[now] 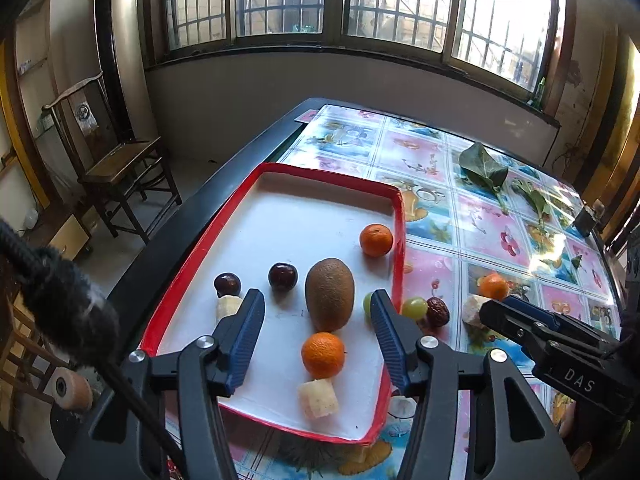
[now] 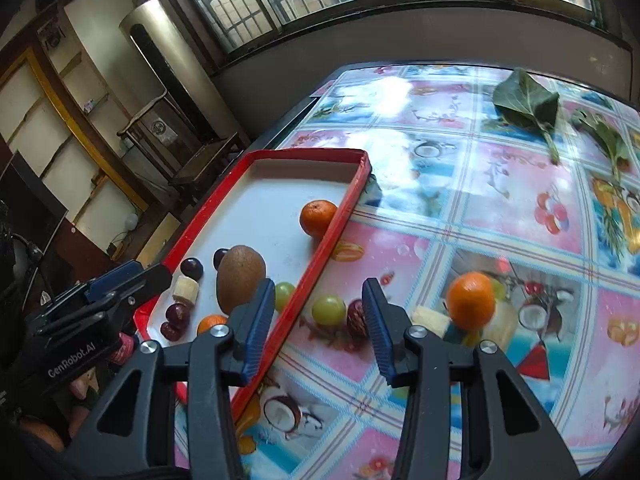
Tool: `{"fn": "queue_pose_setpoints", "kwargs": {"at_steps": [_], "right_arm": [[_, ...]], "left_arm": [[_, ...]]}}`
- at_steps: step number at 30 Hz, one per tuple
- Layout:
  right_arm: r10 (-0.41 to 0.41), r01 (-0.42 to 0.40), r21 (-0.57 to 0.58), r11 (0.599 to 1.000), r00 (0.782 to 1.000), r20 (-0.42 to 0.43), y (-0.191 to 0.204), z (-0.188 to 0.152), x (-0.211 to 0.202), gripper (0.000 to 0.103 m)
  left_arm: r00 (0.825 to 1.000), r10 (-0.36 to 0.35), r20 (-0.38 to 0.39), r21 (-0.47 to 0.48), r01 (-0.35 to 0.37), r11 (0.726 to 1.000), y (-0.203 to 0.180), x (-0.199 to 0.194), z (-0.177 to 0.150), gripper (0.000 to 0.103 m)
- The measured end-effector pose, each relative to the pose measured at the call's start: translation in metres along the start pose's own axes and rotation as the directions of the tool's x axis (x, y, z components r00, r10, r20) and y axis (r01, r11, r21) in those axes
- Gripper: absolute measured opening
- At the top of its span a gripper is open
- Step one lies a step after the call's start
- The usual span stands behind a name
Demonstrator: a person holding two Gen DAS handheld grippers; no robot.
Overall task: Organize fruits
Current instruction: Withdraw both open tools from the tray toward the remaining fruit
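Observation:
A red-rimmed white tray (image 1: 400, 240) holds a kiwi (image 1: 329, 294), two tangerines (image 1: 376, 240), two dark cherries (image 1: 283, 277), banana pieces (image 1: 318, 398) and a green grape (image 2: 285, 294). My left gripper (image 1: 316, 296) hovers open over the tray's near half, with the kiwi showing between its fingers and no pad touching it. On the cloth just right of the tray lie a green grape (image 2: 329, 310), a red date (image 2: 357, 318), a banana piece (image 2: 430, 320) and a tangerine (image 2: 471, 300). My right gripper (image 2: 318, 286) is open above the grape and date, gripping nothing.
The table carries a glossy fruit-print cloth (image 2: 500, 184). Two green leaves (image 2: 528, 102) lie at its far right. The tray (image 2: 320, 256) sits along the table's left edge, with a wooden chair (image 1: 116, 160) on the floor beyond. A small dark object (image 1: 586, 218) stands at the right edge.

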State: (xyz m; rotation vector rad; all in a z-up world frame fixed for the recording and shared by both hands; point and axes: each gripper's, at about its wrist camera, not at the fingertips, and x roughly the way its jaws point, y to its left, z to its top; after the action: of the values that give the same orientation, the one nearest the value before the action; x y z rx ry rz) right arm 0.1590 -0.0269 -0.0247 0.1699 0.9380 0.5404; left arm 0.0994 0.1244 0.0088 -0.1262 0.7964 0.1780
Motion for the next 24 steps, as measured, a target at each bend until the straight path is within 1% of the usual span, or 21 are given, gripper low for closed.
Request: {"fn": "queue_pose_setpoints", "kwargs": {"at_steps": [5, 12, 24], "right_arm": [[-0.008, 0.006, 0.054, 0.999, 0.999, 0.039, -0.018, -0.026, -0.037, 0.047], [-0.031, 0.023, 0.104, 0.994, 0.996, 0.08, -0.04, -0.045, -0.075, 0.05], [-0.051, 0.034, 0.16, 0.987, 0.993, 0.108, -0.063, -0.072, -0.103, 0.051]], "left_arm": [[1.0, -0.011, 0.008, 0.03, 0.011, 0.999, -0.017, -0.012, -0.009, 0.055], [1.0, -0.016, 0.021, 0.059, 0.015, 0.998, -0.036, -0.03, -0.022, 0.057], [0.999, 0.003, 0.054, 0.098, -0.008, 0.995, -0.055, -0.051, -0.034, 0.06]]}}
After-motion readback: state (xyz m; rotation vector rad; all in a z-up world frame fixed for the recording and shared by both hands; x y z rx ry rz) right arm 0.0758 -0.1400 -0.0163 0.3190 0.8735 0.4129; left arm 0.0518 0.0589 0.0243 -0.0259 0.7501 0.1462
